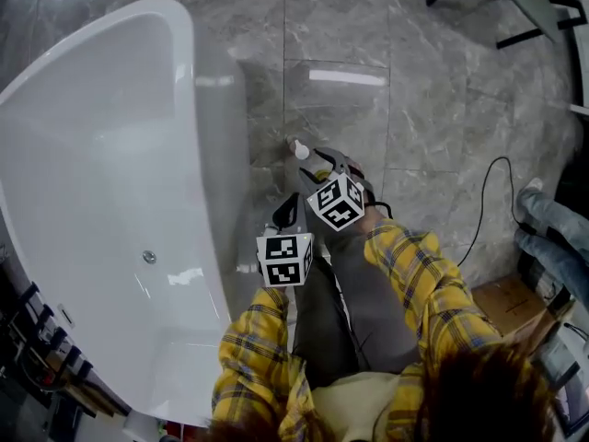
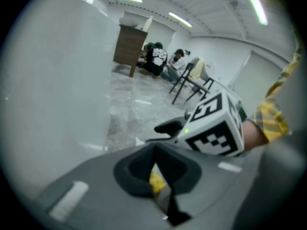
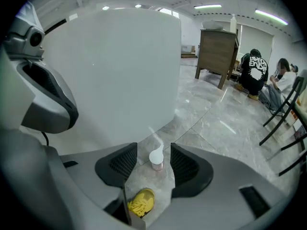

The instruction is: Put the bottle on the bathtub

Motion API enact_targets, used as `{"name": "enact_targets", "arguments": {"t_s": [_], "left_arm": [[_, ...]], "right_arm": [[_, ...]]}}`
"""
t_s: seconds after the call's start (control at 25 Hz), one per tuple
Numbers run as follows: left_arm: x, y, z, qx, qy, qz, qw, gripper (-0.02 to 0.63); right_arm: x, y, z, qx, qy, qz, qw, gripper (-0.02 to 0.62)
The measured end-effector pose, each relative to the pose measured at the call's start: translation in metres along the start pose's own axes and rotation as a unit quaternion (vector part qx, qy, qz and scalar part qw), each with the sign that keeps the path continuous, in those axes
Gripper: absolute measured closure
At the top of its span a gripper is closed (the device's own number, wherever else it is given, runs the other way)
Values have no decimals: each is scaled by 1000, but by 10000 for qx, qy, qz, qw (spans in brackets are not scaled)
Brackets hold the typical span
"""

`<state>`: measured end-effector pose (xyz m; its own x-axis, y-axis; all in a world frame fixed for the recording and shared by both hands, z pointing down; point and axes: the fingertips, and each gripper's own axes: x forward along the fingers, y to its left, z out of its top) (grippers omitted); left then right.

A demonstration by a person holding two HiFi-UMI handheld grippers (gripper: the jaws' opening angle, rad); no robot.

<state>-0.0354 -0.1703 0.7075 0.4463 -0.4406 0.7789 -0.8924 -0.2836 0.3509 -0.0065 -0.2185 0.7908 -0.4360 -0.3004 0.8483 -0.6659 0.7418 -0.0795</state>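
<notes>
bottle [image 3: 156, 160] with a white cap is seen standing upright on the grey stone floor [image 3: 225, 123], near the foot of the white bathtub [image 3: 120, 71] and not on it. in the right gripper view the right gripper [image 3: 154, 150] is held with its jaws spread wide. the bottle is framed in the gap between them and is touched by neither pad. a yellow shoe [image 3: 140, 201] is seen on the floor lower in the same gap.

in the head view the bottle [image 1: 301, 149] is found just ahead of the right gripper [image 1: 317, 161], beside the bathtub [image 1: 198, 81] along its long right edge. the left gripper [image 1: 282, 217] is held nearer the person, close to the same edge. a drain [image 1: 149, 257] is seen in the bathtub's bottom. a black cable [image 1: 483, 201] is laid across the floor [image 1: 414, 90] toward the right edge, and a cardboard box [image 1: 509, 304] is set near the lower right corner.

in the left gripper view the left gripper [image 2: 154, 150] is shown with its jaws pressed together and nothing held. a bit of the yellow shoe [image 2: 157, 182] is glimpsed past them, and the right gripper's marker cube [image 2: 216, 123] is seen to the right. seated people [image 2: 157, 60] and a wooden cabinet [image 2: 129, 47] are made out at the far side of the room.
</notes>
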Motion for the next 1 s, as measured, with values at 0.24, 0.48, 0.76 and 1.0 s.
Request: {"name": "enact_targets", "arguments": {"t_s": [0.24, 0.48, 0.76, 1.0], "left_arm": [[-36, -15, 22, 168, -93, -48, 9998, 597], [-71, -16, 37, 23, -190, 66, 9998, 597], [-109, -13, 61, -90, -367, 139, 9992, 597], [-144, -21, 86, 26, -521, 162, 9985, 597]], "right_arm": [[-42, 8, 24, 117, -115, 22, 9999, 374], [-85, 9, 55, 219, -362, 36, 9991, 385], [-136, 18, 85, 348, -644, 109, 9973, 431], [-183, 23, 104, 797, -936, 247, 9921, 482]]}}
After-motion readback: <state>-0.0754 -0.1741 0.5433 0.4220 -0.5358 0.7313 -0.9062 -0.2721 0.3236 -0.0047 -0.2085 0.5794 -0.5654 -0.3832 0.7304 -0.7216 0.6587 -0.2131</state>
